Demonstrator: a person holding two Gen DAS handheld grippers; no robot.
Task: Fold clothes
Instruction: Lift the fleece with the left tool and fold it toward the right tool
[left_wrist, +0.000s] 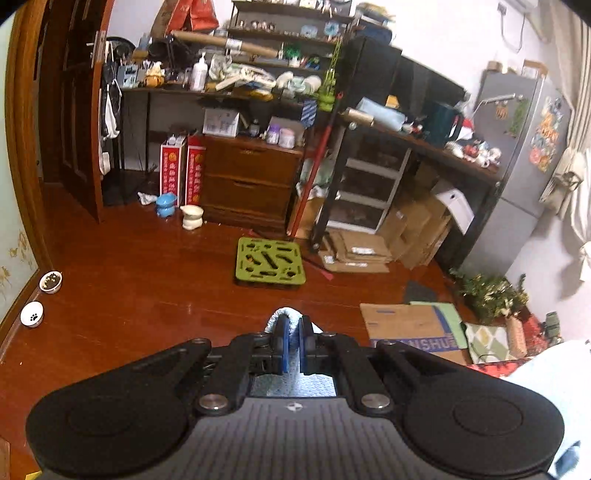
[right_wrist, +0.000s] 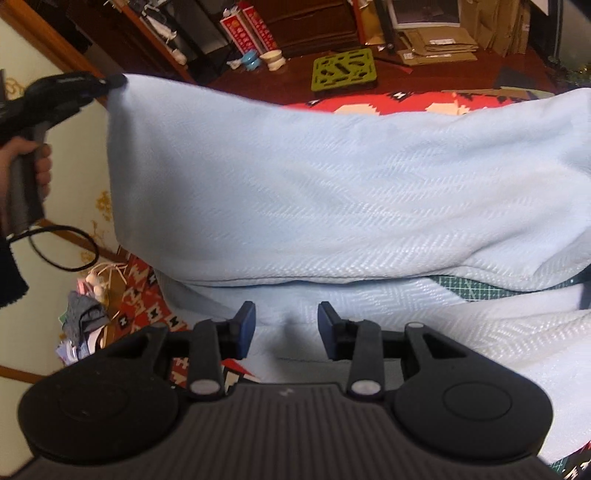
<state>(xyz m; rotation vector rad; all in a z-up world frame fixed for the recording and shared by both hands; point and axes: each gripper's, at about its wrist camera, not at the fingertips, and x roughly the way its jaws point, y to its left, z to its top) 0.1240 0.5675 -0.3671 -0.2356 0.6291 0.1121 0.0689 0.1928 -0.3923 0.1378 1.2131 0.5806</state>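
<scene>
1. My left gripper (left_wrist: 291, 341) is closed tight on a corner of the light blue cloth (right_wrist: 314, 192); a small tuft of the cloth sticks out past the blue pads at 12 o'clock in the left wrist view.
2. In the right wrist view this corner is lifted at about 10 o'clock, and the cloth hangs from it like a curtain; the lower part lies on the red patterned cover (right_wrist: 388, 103).
3. My right gripper (right_wrist: 286, 325) is partly open and holds nothing; the cloth lies under and ahead of its pads, but I cannot tell if they touch it.
4. To do this step well, I think the right gripper should take the matching corner or edge, so both hands carry the fold evenly and the hem stays straight.
5. I would hold the lifted edge tight enough that no wrinkle folds inside.
6. Hidden: the far corners of the cloth are cut off at 3 o'clock, so what garment it is I cannot say.
7. A green cutting mat (right_wrist: 480, 290) shows only as a strip under the cloth.
</scene>
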